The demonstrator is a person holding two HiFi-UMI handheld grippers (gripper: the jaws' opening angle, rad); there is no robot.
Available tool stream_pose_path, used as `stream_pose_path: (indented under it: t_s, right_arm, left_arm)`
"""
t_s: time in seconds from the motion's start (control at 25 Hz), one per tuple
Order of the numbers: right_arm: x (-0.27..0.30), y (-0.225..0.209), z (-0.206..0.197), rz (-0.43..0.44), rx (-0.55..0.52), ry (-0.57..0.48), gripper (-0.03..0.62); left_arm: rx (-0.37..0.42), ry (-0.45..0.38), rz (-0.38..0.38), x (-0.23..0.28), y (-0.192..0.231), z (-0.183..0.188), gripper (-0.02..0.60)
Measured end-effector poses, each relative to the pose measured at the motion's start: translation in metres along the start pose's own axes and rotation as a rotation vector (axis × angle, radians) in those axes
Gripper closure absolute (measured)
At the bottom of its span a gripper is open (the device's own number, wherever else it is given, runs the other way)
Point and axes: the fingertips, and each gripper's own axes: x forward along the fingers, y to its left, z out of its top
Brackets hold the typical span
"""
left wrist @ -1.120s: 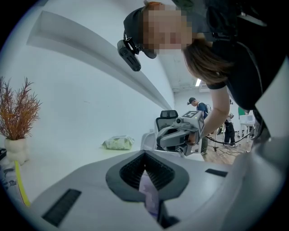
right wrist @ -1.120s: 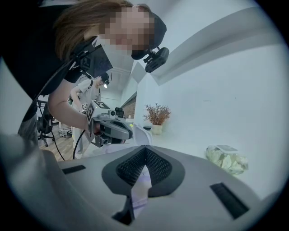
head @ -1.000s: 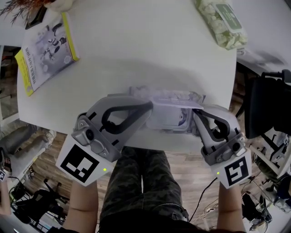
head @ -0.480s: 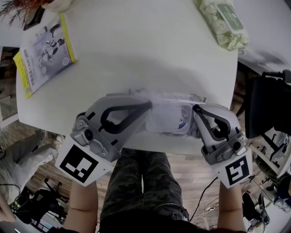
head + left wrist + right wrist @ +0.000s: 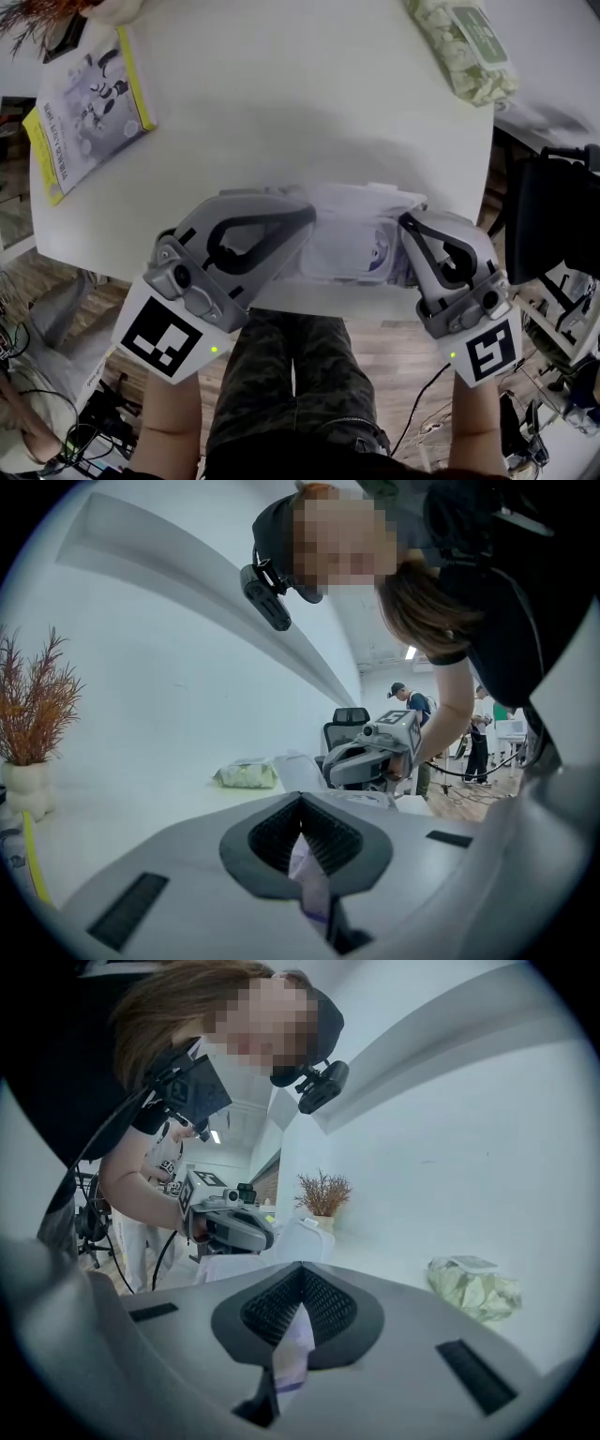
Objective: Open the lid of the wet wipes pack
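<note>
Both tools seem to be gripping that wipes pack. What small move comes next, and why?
Probably let the right tool go while the left tool holds on: both are shut on opposite ends of the wet wipes pack, so neither is free to open it.

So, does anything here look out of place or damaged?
Nothing spilled or broken. The wet wipes pack is pinched at both ends by the left gripper and right gripper. A green pack lies slanted at the table's right edge.

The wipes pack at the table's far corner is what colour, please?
The pack is pale green, clearest in the head view.
</note>
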Motion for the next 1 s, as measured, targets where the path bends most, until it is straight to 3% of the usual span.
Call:
stream_pose_path:
  t_s: [1.0]
  right_arm:
    - [0.0056,-0.0041,-0.0071,0.018,0.014,0.019,0.574]
  left_arm:
    - [-0.023,0.008,0.007,0.0028,0.0066,-0.0059,0.569]
